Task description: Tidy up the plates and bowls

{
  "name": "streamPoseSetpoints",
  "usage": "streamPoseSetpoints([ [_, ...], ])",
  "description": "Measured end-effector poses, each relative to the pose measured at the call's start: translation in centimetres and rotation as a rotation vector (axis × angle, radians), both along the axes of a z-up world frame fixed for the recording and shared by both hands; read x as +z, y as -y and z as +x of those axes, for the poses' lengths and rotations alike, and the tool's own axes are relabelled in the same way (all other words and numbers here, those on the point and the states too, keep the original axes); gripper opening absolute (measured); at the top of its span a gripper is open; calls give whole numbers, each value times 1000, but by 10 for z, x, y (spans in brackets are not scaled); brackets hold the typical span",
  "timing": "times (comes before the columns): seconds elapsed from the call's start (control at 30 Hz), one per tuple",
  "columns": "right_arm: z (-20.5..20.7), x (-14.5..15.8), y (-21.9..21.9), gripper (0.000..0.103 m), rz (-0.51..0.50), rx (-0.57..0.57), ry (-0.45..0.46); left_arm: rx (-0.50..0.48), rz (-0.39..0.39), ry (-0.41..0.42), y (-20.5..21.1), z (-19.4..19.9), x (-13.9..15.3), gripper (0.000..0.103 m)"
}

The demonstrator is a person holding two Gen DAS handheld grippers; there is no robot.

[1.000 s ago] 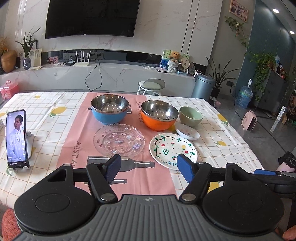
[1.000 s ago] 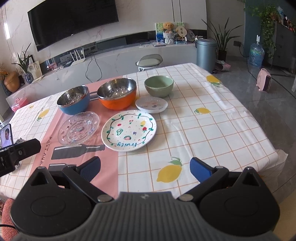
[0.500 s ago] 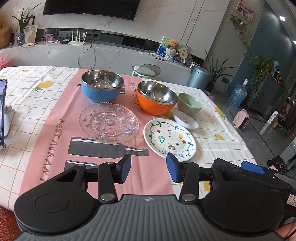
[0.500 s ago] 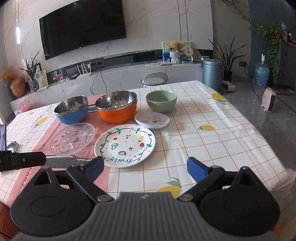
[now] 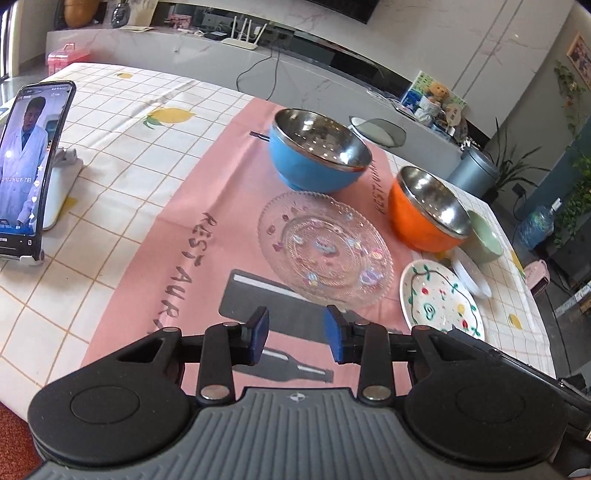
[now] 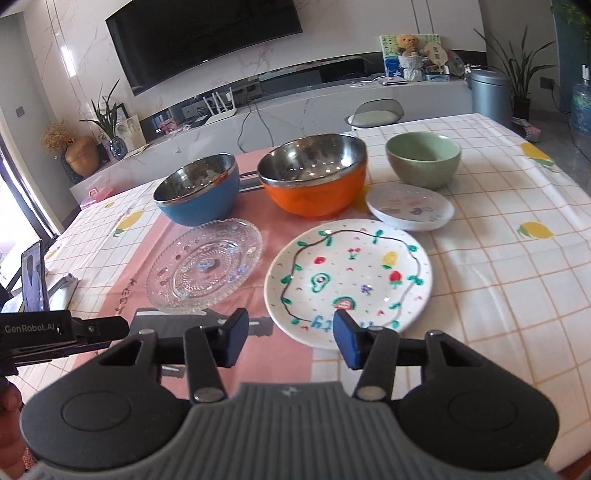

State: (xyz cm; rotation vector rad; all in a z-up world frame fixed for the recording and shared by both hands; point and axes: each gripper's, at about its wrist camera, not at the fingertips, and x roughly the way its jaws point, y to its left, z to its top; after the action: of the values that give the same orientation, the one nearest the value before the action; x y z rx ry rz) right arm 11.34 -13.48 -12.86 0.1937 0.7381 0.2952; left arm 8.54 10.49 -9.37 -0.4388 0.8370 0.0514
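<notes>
At twelve o'clock from the right gripper (image 6: 288, 334), on the checked tablecloth (image 6: 498, 280), lies the painted plate (image 6: 349, 282), its near rim just past the blue pads; the jaws are closing with nothing between them. At ten o'clock sits the clear glass plate (image 6: 205, 271), at one o'clock the small white saucer (image 6: 410, 212). Behind them stand the blue steel-lined bowl (image 6: 199, 195), the orange steel-lined bowl (image 6: 314, 179) and the green ceramic bowl (image 6: 423, 158). The left gripper (image 5: 297, 339) hangs over the pink runner (image 5: 177, 254), the glass plate at its twelve o'clock; its jaws too are closing on nothing. A phone (image 5: 27, 168) stands propped at nine o'clock. Lemon prints dot the cloth. Beyond the table runs a marble ledge (image 6: 295, 107) beneath a wall television (image 6: 199, 35), with a router, potted plants, a teddy bear and a grey bin. The runner reads "RESTAUR…", the painted plate ends in "…ty", and the left gripper's body shows "GenRobot.AI".
</notes>
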Motion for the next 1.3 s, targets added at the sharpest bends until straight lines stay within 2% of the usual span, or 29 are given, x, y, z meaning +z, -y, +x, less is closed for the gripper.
streamPoseSetpoints([
  [0.1, 24, -1, -16, 52, 10, 30, 4, 38, -18, 11, -13, 15, -4, 45],
  [0.33, 85, -6, -43, 51, 6, 86, 9, 65, -19, 10, -26, 55, -21, 45],
  [0.5, 119, -18, -51, 42, -14, 104, -29, 68, -8, -16, -32, 71, -32, 45],
  [0.57, 128, -24, -53, 41, -11, 110, -49, 65, -14, -25, -34, 75, -36, 45],
  [0.67, 136, -31, -56, 38, -10, 119, -71, 50, -9, -20, -34, 79, -39, 41],
  [0.8, 138, -34, -60, 29, -11, 131, -72, 29, -13, -19, -32, 82, -40, 27],
  [0.83, 139, -35, -61, 24, -6, 136, -74, 22, -14, -20, -31, 83, -40, 20],
  [0.9, 141, -36, -61, 19, 7, 134, -80, 11, -8, -19, -29, 84, -40, 15],
  [1.1, 145, -35, -57, 14, 59, 87, -118, 19, 17, -20, -26, 80, -36, 14],
  [1.3, 126, -20, -48, 11, 96, 68, -123, 8, 20, 6, -23, 60, -22, 14],
])
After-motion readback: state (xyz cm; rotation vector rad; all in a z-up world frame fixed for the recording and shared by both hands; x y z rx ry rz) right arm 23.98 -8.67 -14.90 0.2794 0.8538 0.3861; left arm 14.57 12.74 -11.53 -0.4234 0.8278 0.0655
